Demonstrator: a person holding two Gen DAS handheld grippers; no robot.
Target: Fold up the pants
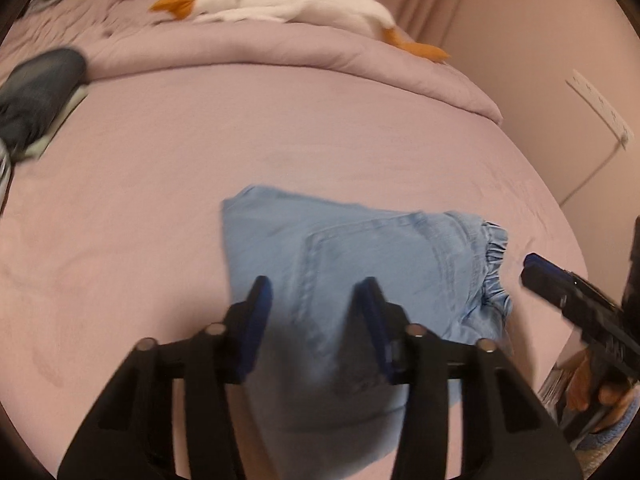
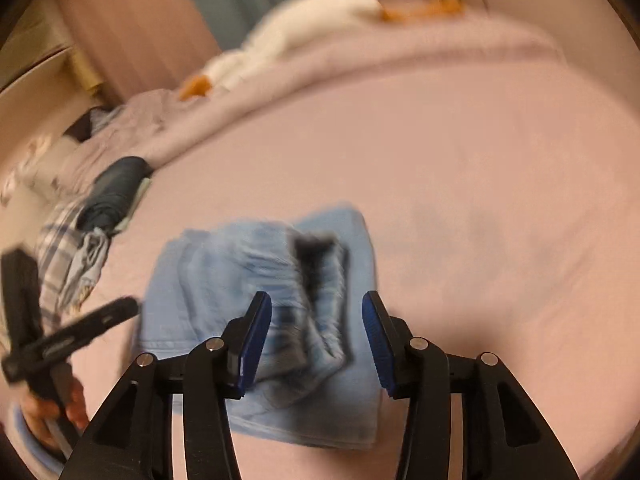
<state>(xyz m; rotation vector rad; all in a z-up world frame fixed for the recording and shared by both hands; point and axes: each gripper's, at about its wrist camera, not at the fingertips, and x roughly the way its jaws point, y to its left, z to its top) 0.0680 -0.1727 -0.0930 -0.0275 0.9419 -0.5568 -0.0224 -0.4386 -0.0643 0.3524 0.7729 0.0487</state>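
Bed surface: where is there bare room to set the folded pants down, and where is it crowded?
Bare sheet runs between the folded pants and the rolled duvet with the goose plush. Another free patch lies left of the pants in the left wrist view. It is crowded at the far left edge, where a dark bundle and plaid clothes pile up.

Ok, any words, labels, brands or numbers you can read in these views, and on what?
None readable.
Pants: no tag or print shows.
Wall strip: small marks, too small to read.
Patterned cloth at the bed's edge: too blurred to tell print from lettering.
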